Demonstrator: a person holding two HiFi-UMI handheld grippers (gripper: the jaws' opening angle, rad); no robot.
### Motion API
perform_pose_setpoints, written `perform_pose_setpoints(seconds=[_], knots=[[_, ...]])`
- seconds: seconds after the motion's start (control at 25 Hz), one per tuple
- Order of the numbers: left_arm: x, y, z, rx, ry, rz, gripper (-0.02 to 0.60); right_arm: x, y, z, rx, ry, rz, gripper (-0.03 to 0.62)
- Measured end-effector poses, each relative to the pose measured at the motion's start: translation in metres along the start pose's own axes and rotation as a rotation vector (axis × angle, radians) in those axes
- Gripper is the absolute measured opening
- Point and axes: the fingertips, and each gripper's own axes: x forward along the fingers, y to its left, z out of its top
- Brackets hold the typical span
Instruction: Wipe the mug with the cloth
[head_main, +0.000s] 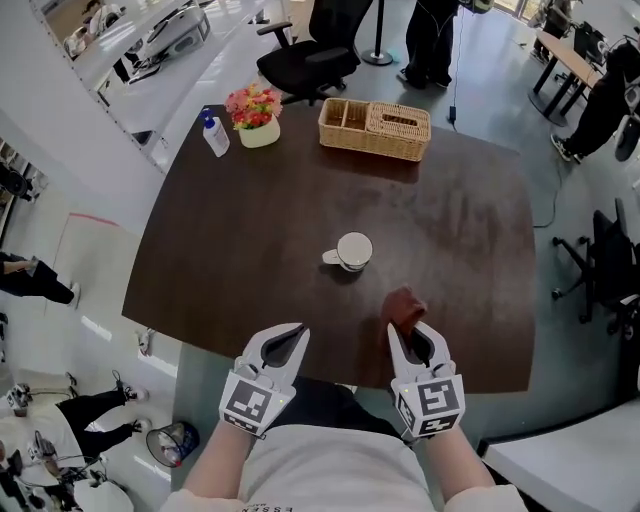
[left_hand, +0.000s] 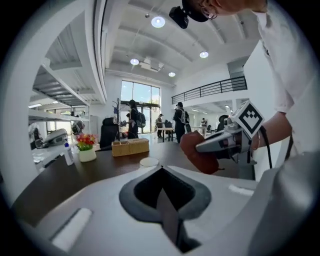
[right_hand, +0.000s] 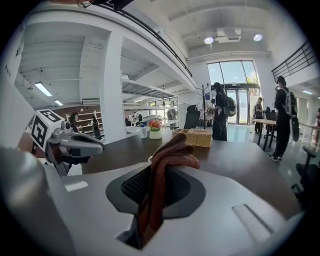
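A white mug (head_main: 352, 251) stands upright mid-table, its handle to the left; only its rim (left_hand: 149, 162) shows over the left gripper's body. My right gripper (head_main: 399, 330) is shut on a reddish-brown cloth (head_main: 404, 309), which bunches out past the jaw tips (right_hand: 167, 155) and hangs just above the table's near edge, short of the mug. In the left gripper view the same cloth (left_hand: 199, 152) shows at the right gripper's tip. My left gripper (head_main: 297, 331) is shut with nothing in it, over the near edge, left of the cloth.
At the far side of the dark table (head_main: 240, 230) stand a wicker basket (head_main: 375, 128), a flower pot (head_main: 256, 115) and a pump bottle (head_main: 215, 134). An office chair (head_main: 310, 55) stands behind the table. People stand beyond it.
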Motion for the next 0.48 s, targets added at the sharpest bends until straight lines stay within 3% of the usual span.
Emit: perform_pose_setpoints(seconds=[0.12, 0.4, 0.48], knots=[[0.029, 0.007, -0.019, -0.019, 0.035, -0.073, 0.000, 0.019, -0.010, 0.000, -0.001, 0.017, 0.012, 0.081], [0.081, 0.053, -0.030, -0.023, 0.003, -0.066, 0.002, 0.064, -0.042, 0.005, 0.026, 0.059, 0.010, 0.081], [0.098, 0.059, -0.043, -0.019, 0.025, -0.095, 0.062, 0.078, -0.049, -0.002, 0.030, 0.083, 0.010, 0.081]])
